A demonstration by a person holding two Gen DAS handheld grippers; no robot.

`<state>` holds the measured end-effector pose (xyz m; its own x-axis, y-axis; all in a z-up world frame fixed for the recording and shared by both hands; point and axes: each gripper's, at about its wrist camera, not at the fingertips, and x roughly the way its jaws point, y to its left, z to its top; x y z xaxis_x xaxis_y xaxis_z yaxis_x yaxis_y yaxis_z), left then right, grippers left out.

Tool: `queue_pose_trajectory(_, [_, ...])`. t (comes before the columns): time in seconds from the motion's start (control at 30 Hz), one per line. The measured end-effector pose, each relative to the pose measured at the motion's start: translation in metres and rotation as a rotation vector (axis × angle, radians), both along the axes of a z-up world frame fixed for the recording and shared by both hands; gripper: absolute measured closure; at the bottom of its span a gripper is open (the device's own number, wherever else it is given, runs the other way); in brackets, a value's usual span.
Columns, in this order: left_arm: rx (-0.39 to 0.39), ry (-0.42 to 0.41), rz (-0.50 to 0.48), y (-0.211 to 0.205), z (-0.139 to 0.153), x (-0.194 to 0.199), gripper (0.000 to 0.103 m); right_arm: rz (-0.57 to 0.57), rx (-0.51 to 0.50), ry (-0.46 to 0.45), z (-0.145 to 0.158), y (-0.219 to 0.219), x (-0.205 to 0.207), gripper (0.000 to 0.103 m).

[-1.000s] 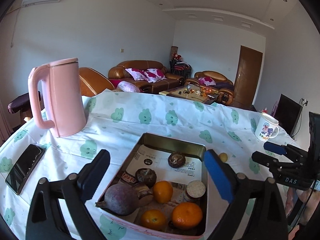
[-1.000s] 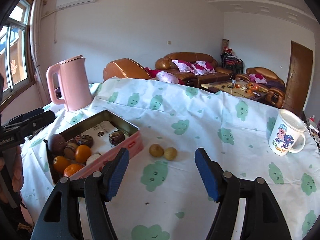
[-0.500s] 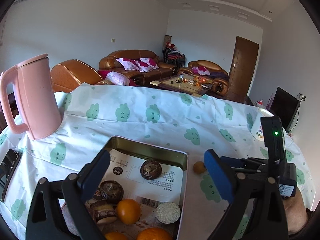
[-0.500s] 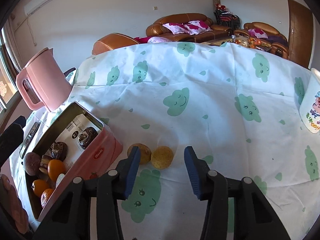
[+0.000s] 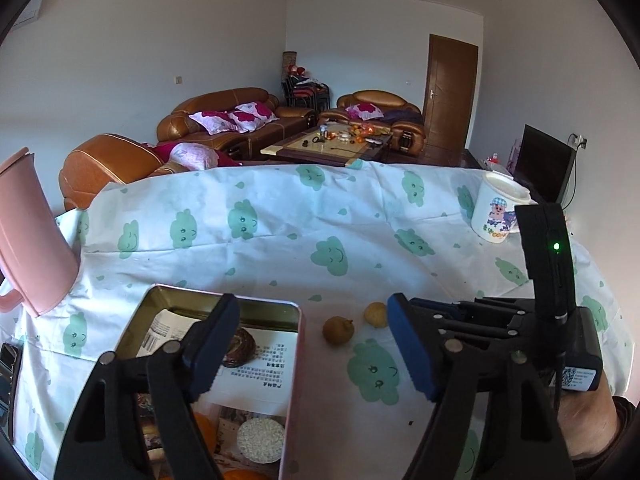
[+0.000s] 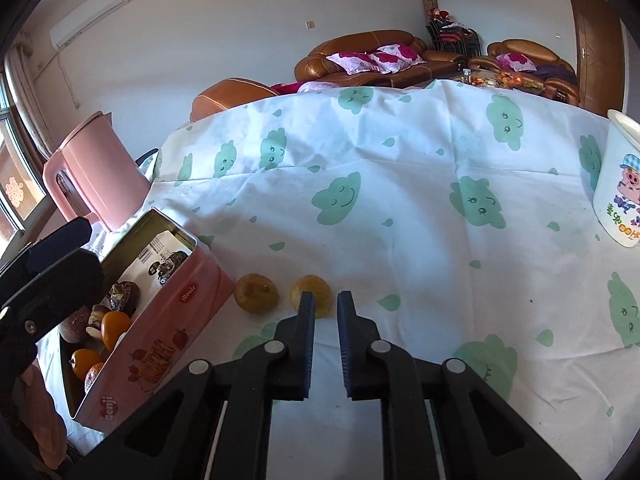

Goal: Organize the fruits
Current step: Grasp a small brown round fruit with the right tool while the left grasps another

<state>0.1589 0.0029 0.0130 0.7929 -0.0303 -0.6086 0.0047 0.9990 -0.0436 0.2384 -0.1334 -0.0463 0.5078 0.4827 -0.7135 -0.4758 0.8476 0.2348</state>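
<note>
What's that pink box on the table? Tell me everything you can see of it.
The pink tin is a rectangular, open-topped metal box, gold inside, its side printed with strawberries and the word "Genji". It sits flat on the tablecloth, beside two loose yellowish fruits. Inside lie printed paper, oranges, dark round fruits and a pale disc. The left tongs hover open above it.

This is a home living room: brown leather sofas [image 5: 236, 120] with pink-and-white cushions [image 5: 232, 118] stand around a low coffee table [image 5: 332, 148] cluttered with small items, and a wooden door [image 5: 452, 92] closes the far wall. A wall-mounted air conditioner [image 6: 88, 14] hangs beside a curtained window [image 6: 16, 152], and a dark television screen [image 5: 544, 168] sits at the right. In front, the table [image 5: 280, 240] wears a white cloth printed with green clouds and carries a pink kettle [image 6: 96, 172] and a cartoon mug [image 5: 496, 212].
</note>
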Motion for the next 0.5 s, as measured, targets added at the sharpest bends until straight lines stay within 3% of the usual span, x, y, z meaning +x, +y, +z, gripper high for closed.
queue_pose_trajectory(0.1, [-0.054,0.029,0.008,0.005,0.0,0.014,0.031,0.045,0.023,-0.017,0.004,-0.001,0.0,0.091])
queue_pose_trajectory(0.23, [-0.064,0.001,0.083,0.028,0.01,0.015,0.032,0.196,-0.067,-0.173,0.021,0.035,-0.022,0.082])
queue_pose_trajectory(0.33, [-0.065,-0.023,0.129,0.045,0.016,0.012,0.02,0.273,-0.142,-0.191,0.02,0.067,-0.023,0.073])
queue_pose_trajectory(0.43, [-0.037,-0.025,0.17,0.055,0.015,0.01,0.022,0.296,-0.225,-0.154,0.006,0.085,-0.014,0.069])
queue_pose_trajectory(0.5, [-0.077,-0.021,0.157,0.064,0.011,0.009,0.018,0.279,-0.279,-0.146,-0.002,0.089,-0.007,0.069])
